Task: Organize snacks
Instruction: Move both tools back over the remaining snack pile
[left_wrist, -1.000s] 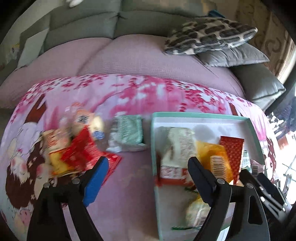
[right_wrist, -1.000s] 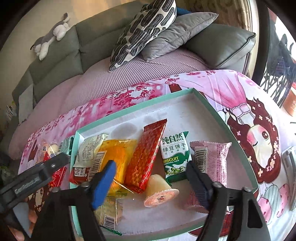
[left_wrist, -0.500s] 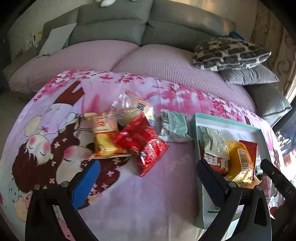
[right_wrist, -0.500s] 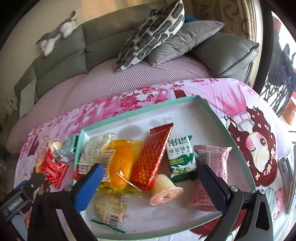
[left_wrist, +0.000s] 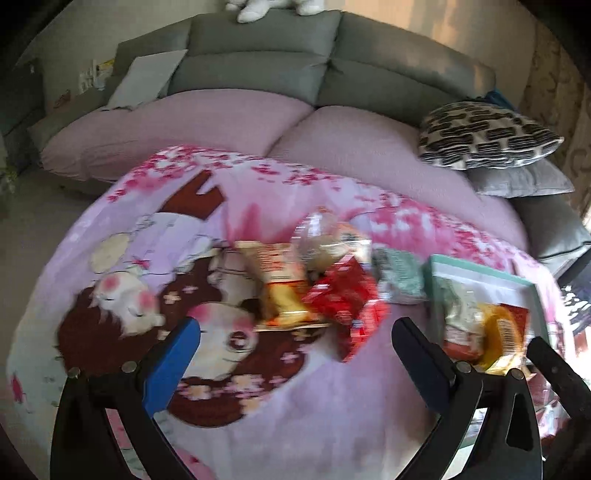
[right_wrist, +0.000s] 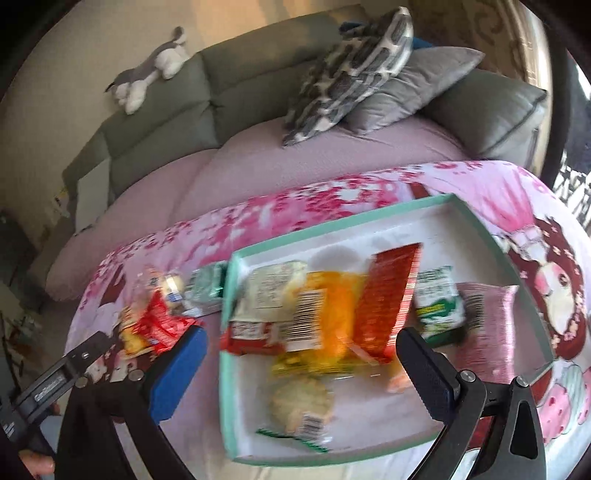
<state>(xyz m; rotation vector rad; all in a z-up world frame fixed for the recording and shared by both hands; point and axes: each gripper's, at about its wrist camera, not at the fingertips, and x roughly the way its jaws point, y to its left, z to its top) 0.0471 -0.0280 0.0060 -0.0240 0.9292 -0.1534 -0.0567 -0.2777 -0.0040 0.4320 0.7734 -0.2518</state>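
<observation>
Snack pile (left_wrist: 325, 291) ahead between wide, empty left gripper (left_wrist: 295, 345) fingers, green tray (right_wrist: 369, 218) of packets ahead of wide, empty right gripper (right_wrist: 301, 360).

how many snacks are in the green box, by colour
cream packet: 1
orange packet: 1
red packet: 1
green and white packet: 1
pink packet: 1
clear cookie packet: 1
pale jelly cup, blurred: 1
total: 7
</observation>
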